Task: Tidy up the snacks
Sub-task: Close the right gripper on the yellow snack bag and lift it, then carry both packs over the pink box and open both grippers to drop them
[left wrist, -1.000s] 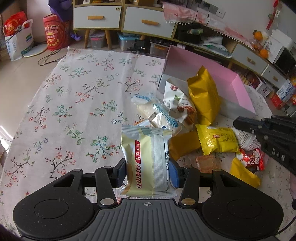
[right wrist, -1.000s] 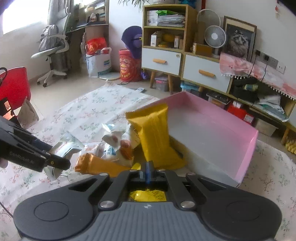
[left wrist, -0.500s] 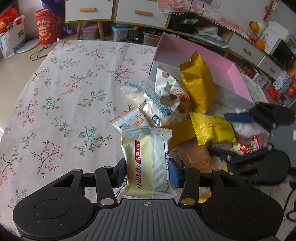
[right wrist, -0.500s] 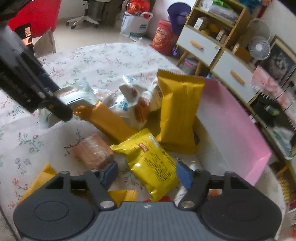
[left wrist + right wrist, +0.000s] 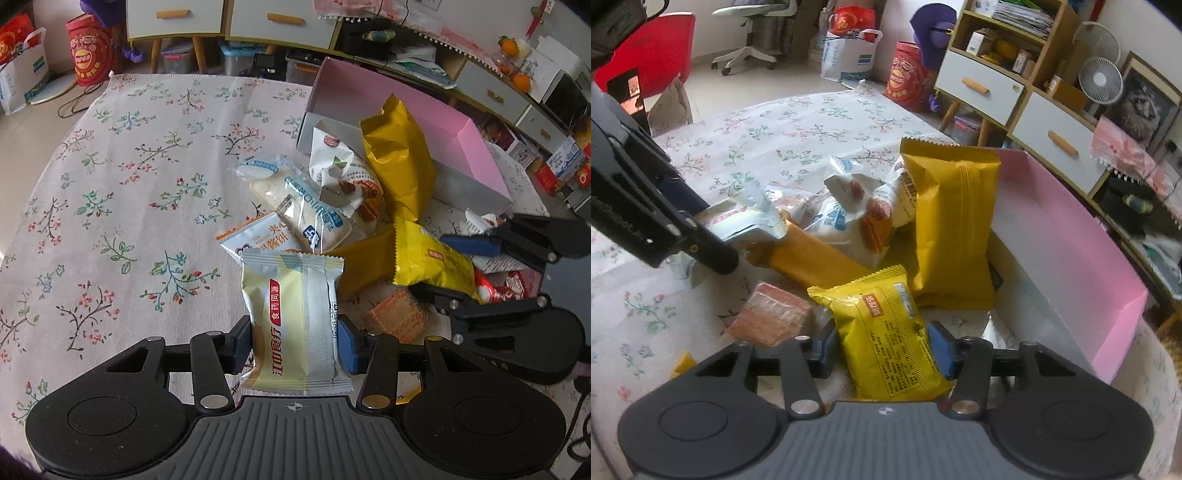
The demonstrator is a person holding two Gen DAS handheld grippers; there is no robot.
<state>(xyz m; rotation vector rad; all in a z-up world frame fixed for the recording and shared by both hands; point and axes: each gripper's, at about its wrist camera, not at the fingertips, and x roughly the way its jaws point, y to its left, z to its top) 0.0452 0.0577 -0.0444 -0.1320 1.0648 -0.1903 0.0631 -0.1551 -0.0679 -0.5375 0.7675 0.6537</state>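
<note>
Right gripper [image 5: 882, 352] has just been closing: it was spread wide around the bright yellow crinkle-edged snack packet [image 5: 892, 339] half a second ago, and now both blue pads sit against the packet's sides, so its fingers are clamped on it (or right at first contact; the foil isn't visibly dented). The packet lies flat on the floral-cloth bench [image 5: 110, 192], near edge of the pile, its far end touching the tall mustard-yellow foil bag [image 5: 955, 229] that leans on the low wall of the open pink cardboard box [image 5: 1071, 236]. Meaning: the grasp looks made and the lift is next; the box, empty as far as I can see, is the likely drop spot. Left gripper [image 5: 293, 341] unchanged over the second: fingers clamped on the pale yellow-and-white biscuit packet with red label [image 5: 295, 321], held clear above the cloth just left of the pile. In the way: the tall bag stands right between the grasped packet and the box opening, so a straight push forward would likely tip it; lifting up and over is safer. Just left of the right fingers lies a clear-wrapped orange wafer block [image 5: 772, 317], close enough to get dragged. Further back are a flat mustard bar packet [image 5: 812, 258] and a heap of white-and-blue clear wrappers [image 5: 306, 210], all apart from the grasp. The red-and-white wrapper [image 5: 509, 288] shows only in the left wrist view, partly hidden by the right gripper.
</note>
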